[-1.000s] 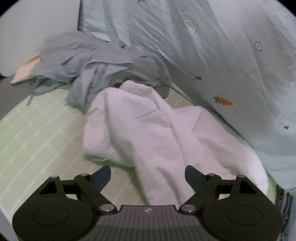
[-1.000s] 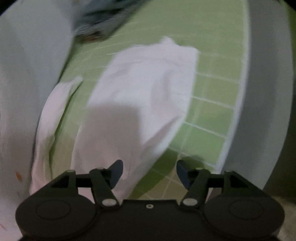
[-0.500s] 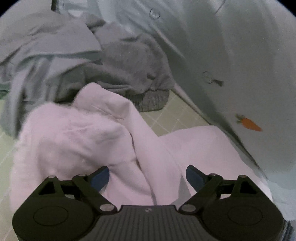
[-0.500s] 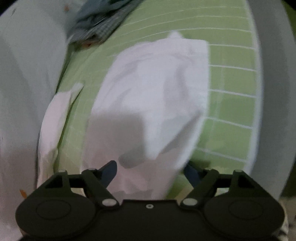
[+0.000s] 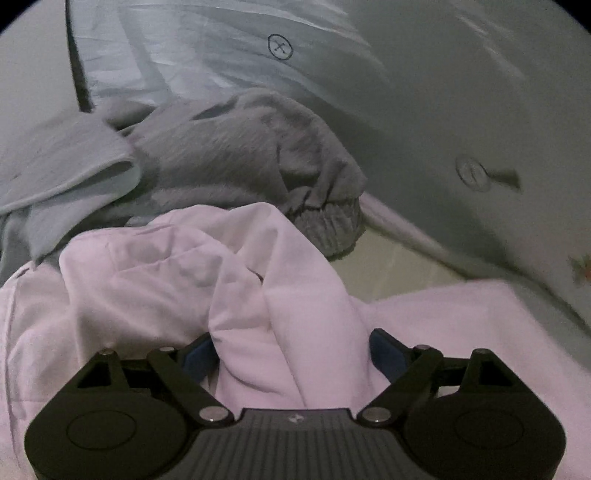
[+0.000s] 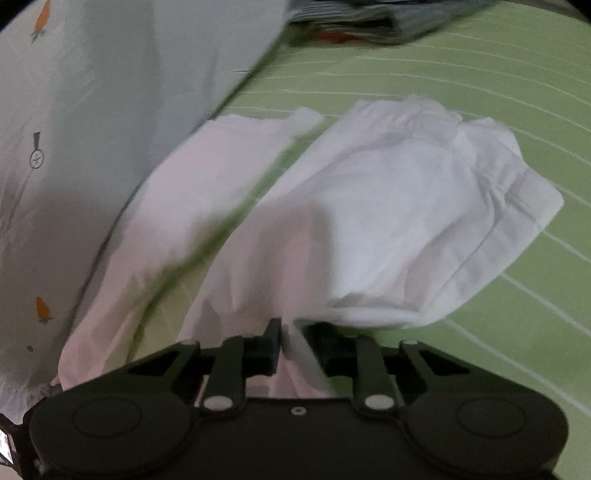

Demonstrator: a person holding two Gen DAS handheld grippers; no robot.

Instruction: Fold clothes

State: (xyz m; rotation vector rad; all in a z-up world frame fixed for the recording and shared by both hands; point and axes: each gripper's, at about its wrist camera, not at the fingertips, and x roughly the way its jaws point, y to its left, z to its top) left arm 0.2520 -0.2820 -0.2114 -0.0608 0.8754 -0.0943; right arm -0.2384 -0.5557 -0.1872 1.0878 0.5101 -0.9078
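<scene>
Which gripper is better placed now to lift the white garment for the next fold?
Right. The right gripper is shut on the white garment; the left gripper is open, with cloth only lying between its fingers.

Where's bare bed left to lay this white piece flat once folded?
Free: green striped sheet right of the white garment, up to the dark folded pile. Narrow strip between its two white parts. Crowded: left tongs side, where the grey clothes heap and carrot-print quilt close in.
</scene>
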